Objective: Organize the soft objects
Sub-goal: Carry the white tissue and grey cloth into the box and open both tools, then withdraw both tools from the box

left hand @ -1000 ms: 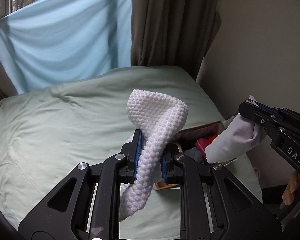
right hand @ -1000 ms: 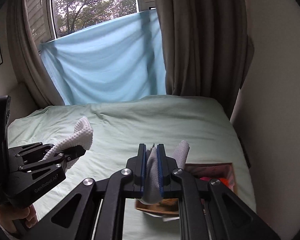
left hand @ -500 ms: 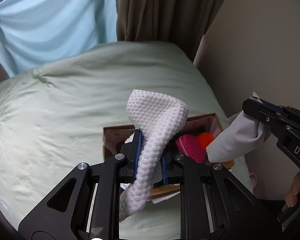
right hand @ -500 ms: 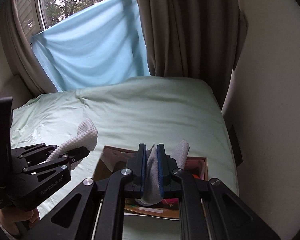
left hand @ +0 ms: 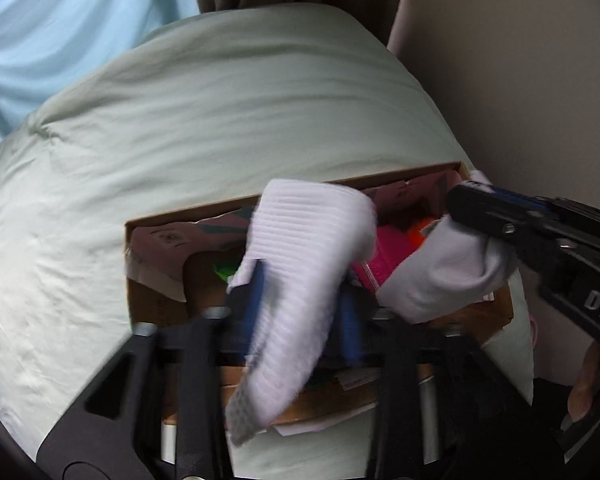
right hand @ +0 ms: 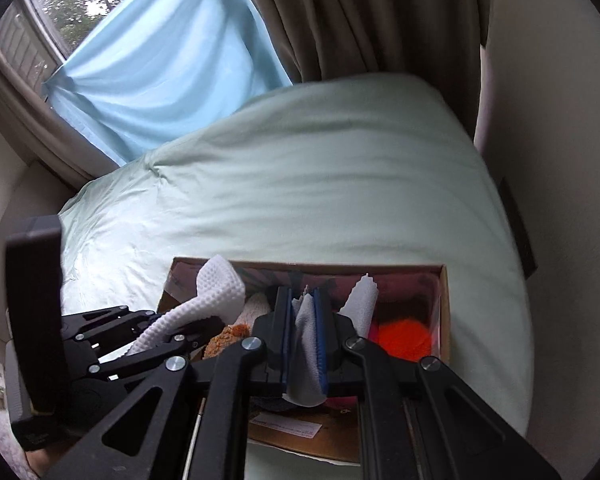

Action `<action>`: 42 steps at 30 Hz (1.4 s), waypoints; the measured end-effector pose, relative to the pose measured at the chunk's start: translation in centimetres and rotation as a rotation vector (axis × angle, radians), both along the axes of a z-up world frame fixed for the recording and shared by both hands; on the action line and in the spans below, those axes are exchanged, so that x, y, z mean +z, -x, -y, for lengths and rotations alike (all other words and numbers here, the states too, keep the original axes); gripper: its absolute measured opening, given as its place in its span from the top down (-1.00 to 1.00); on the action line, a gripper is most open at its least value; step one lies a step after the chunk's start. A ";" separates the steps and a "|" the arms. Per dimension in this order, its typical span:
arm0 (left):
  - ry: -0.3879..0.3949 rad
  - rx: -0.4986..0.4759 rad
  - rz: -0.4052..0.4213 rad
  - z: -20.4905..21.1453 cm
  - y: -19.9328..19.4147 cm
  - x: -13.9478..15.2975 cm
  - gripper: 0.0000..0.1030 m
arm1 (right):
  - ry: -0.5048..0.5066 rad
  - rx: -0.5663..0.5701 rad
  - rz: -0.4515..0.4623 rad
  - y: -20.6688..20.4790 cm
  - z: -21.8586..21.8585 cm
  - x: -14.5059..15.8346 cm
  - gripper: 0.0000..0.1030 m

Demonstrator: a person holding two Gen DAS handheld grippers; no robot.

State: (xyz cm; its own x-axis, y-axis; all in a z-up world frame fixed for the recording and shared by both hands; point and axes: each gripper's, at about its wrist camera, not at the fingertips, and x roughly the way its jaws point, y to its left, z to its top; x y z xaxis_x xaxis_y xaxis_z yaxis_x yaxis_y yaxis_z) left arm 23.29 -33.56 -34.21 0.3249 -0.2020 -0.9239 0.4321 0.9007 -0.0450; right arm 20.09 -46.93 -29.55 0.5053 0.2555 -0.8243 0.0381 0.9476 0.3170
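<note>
Two grippers stand clamped over the cardboard box at lower centre: left gripper pinching the limp waffle cloth mid-length, right gripper pinching the light grey cloth at its fold.

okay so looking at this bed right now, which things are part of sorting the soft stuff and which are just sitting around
Part of the job:
- white waffle cloth in the left gripper
- grey cloth in the right gripper
- cardboard box below them
- orange fuzzy item in the box

Just there:
- green bedsheet
- blue sheet
- brown curtain
</note>
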 end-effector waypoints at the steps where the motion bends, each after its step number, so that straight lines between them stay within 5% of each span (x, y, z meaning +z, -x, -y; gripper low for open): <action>1: -0.022 -0.004 0.006 0.2 0.1 -0.1 -0.80 | -0.009 0.000 -0.023 -0.3 0.2 -0.6 0.75; 3: -0.024 -0.011 0.013 0.2 0.3 -0.1 -0.99 | -0.017 -0.008 -0.060 -0.7 0.5 -1.5 0.29; 4: -0.027 -0.011 0.008 0.1 0.4 -0.1 -0.99 | -0.020 -0.016 -0.071 -0.7 0.7 -1.8 -0.47; 5: -0.041 -0.011 0.004 -0.1 0.5 -0.2 -0.99 | -0.022 -0.024 -0.071 -0.4 0.8 -1.9 -1.00; 14: -0.040 0.003 -0.004 -1.3 1.3 0.5 -0.99 | 0.003 -0.067 -0.067 0.6 1.3 -1.0 -0.99; 22: -0.003 0.014 0.040 -3.6 2.7 4.9 -0.99 | 0.028 -0.067 -0.039 2.3 -0.2 2.3 -0.99; 32: 0.083 0.073 0.152 -10.7 5.9 15.4 -0.99 | 0.064 -0.079 0.054 5.7 -4.7 11.6 -1.00; 42: 0.074 0.134 0.420 -20.5 11.6 27.5 -0.99 | 0.151 -0.068 0.236 11.0 -12.7 22.8 -1.00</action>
State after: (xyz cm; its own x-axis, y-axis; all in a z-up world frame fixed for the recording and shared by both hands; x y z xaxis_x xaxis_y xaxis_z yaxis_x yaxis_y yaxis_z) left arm 11.65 -13.04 -6.71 0.6969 -0.1931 -0.6907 0.3065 0.9509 0.0435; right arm 9.07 -34.21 -6.73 0.6992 0.0981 -0.7081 0.0447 0.9826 0.1803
